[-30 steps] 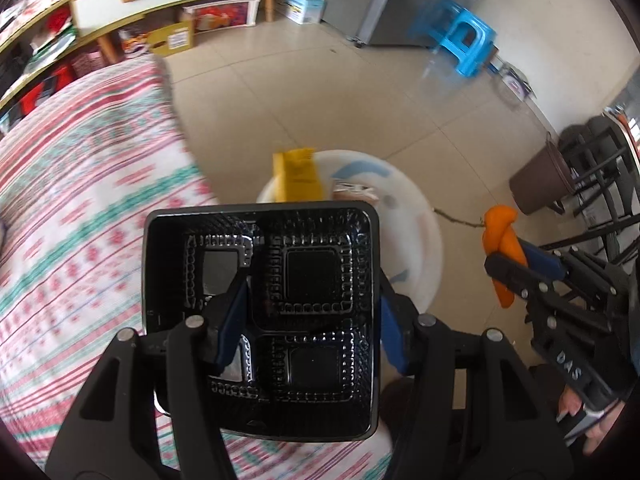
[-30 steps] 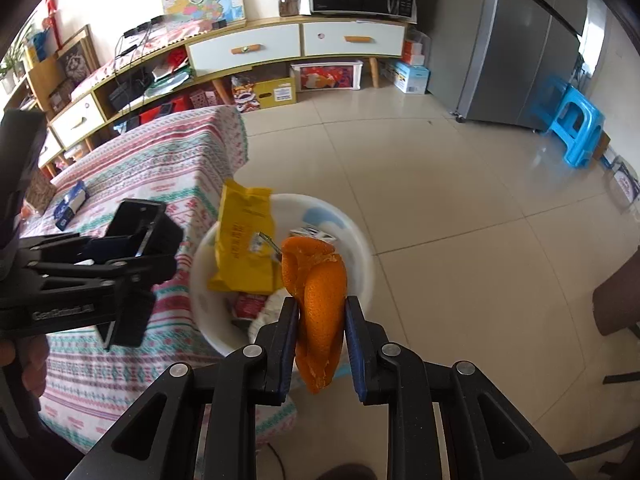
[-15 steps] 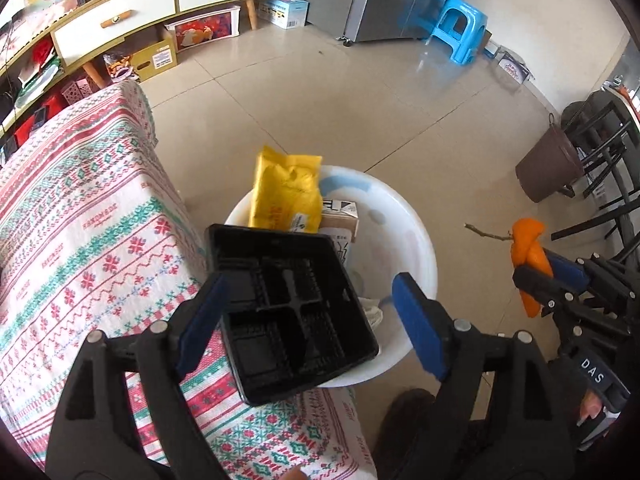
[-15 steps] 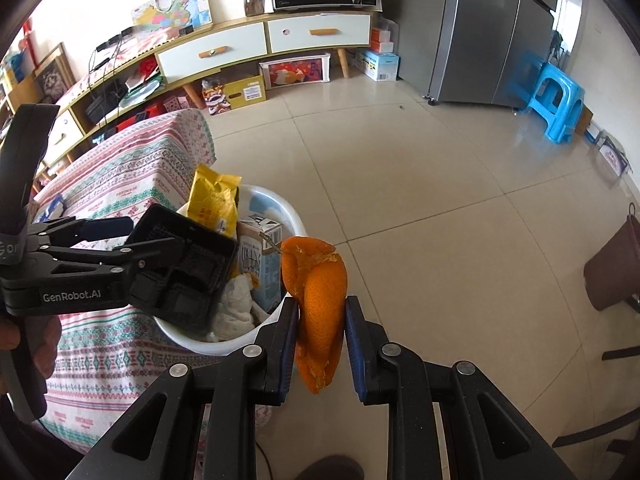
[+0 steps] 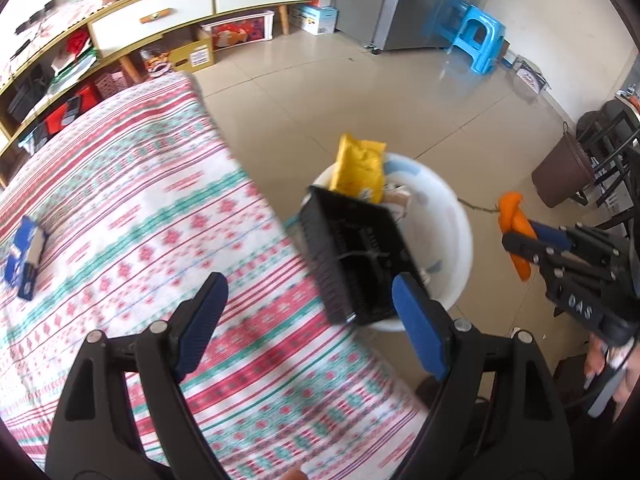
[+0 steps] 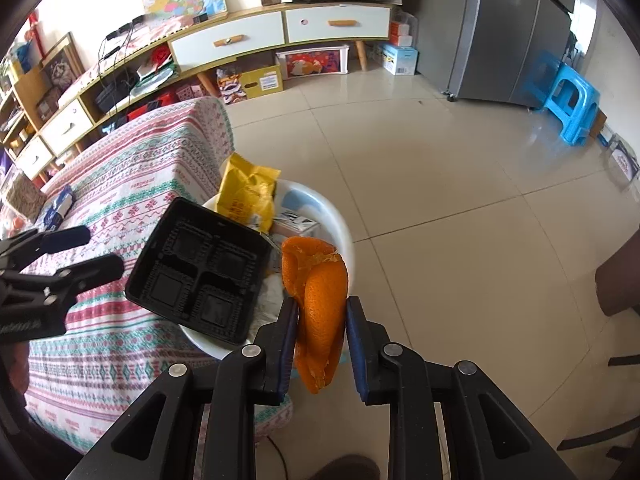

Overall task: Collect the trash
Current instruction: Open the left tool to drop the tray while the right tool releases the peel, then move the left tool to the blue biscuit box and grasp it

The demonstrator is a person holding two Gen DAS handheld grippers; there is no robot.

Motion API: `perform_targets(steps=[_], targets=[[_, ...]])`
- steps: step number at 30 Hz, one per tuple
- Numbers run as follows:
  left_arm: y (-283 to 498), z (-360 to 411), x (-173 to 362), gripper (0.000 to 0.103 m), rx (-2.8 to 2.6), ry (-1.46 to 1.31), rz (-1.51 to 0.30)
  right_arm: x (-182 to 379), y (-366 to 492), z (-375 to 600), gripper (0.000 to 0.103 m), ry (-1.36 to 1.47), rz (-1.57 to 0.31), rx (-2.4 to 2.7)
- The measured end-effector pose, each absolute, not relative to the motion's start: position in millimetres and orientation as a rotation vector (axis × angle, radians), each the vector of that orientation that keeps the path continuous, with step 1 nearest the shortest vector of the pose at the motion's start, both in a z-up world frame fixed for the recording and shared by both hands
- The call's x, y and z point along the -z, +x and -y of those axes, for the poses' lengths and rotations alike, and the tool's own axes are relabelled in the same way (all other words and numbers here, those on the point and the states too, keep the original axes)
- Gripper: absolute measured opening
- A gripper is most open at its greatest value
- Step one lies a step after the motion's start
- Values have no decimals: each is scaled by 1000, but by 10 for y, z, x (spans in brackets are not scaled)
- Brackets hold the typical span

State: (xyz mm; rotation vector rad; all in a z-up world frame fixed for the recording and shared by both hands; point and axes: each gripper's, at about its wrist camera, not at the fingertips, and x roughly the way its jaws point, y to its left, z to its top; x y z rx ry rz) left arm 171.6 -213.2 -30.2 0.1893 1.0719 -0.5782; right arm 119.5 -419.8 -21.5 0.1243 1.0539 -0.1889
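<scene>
My left gripper [image 5: 306, 312] hangs over the patterned tablecloth [image 5: 132, 208], jaws spread and empty. The black compartment tray [image 6: 198, 270] lies tilted across the white basin [image 6: 338, 226]. My right gripper [image 6: 322, 340] clamps the orange peel [image 6: 318, 300] just beside the basin.

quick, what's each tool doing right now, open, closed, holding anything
Left tool: open, jaws have just been opening, nothing between them.
Right tool: closed on the orange peel.

tray [image 6: 200, 268] lies across the basin [image 6: 340, 228] rim, beside the table [image 6: 120, 200].
</scene>
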Motion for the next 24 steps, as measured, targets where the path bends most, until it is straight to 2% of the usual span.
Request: perform_targets(steps=[7, 8, 10, 11, 24], targets=[[1707, 1778, 297, 84, 541, 170, -1071, 271, 1383, 4044, 27, 108, -1062, 213], [1710, 1728, 292, 84, 537, 166, -1070, 283, 1405, 4040, 36, 115, -1066, 220], [1710, 1635, 287, 84, 531, 159, -1067, 294, 1437, 4036, 62, 133, -1066, 224], [1707, 1589, 282, 84, 529, 155, -1065, 288, 1441, 4029, 66, 136, -1061, 221], [1809, 1116, 321, 85, 472, 104, -1073, 310, 1606, 3633, 72, 64, -1090, 192]])
